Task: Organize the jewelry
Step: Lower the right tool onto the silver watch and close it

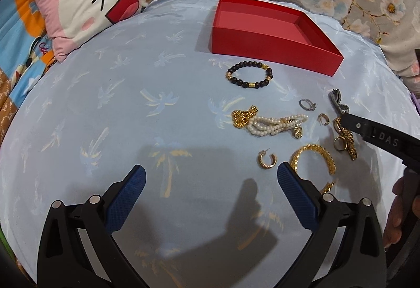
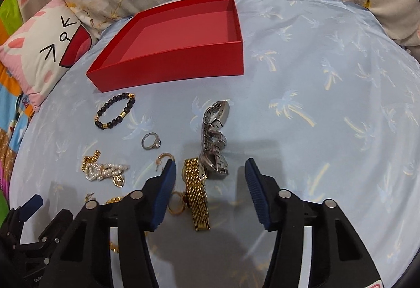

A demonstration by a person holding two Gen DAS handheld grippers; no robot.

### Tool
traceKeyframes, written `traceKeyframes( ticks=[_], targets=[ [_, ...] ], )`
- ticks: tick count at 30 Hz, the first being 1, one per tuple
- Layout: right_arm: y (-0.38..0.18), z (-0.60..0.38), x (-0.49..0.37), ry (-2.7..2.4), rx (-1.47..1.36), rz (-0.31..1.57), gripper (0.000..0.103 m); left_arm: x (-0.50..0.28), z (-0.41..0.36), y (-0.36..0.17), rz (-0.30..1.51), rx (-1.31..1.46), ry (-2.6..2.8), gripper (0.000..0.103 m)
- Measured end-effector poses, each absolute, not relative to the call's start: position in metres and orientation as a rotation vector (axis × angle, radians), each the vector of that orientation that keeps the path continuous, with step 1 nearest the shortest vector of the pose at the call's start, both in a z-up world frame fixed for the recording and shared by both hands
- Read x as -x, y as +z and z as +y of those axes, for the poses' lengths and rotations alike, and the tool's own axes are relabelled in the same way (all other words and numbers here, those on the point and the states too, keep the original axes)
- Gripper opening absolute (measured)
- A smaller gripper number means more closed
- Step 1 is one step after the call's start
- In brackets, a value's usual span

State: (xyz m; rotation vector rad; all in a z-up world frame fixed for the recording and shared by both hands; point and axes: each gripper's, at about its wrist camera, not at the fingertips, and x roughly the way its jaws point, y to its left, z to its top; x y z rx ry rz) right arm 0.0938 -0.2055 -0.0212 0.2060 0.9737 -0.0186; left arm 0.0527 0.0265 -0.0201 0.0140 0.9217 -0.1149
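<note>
Lying between right fingers (image 2: 168, 183): gold watch (image 2: 195, 188)

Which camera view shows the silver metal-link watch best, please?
The right wrist view: the silver metal-link watch lies whole on the blue cloth, just ahead of the open right gripper. In the left wrist view only its far end shows; the right gripper's finger covers the rest.

Two close wrist views angled down along each claw, sharing the red box (image 1: 273, 33) and jewelry.
</note>
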Motion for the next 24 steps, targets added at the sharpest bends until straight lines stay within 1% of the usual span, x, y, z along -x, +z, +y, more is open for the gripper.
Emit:
traceKeyframes(
  ticks=[1, 5, 7, 9, 19, 21, 24],
  targets=[
    [-0.023, -0.205, -0.096, -0.01, -0.208, 0.98, 0.039, -0.055, 0.025, -0.02, 0.919, -0.018, -0.12, 0.098],
    [-0.026, -0.205, -0.1, 0.007, -0.214, 0.977, 0.032, -0.061, 0.02, -0.019, 0.907, -0.026, -0.144, 0.098],
    [-0.026, -0.207, -0.099, 0.017, -0.222, 0.972, 0.021, -0.064, 0.016, -0.019, 0.905, -0.029, -0.162, 0.098],
    [-0.026, -0.211, -0.1, 0.028, -0.24, 0.971, 0.017, -0.066, 0.012, -0.017, 0.9, -0.033, -0.188, 0.098],
    [-0.014, -0.221, -0.088, 0.024, -0.244, 0.944, 0.009, -0.086, -0.022, -0.015, 0.866, -0.112, -0.311, 0.097],
    [-0.012, -0.225, -0.084, 0.021, -0.254, 0.943, 0.009, -0.094, -0.029, -0.018, 0.867, -0.131, -0.341, 0.093],
    [-0.011, -0.231, -0.078, 0.018, -0.27, 0.946, 0.009, -0.104, -0.034, -0.026, 0.886, -0.125, -0.388, 0.076]
  ],
)
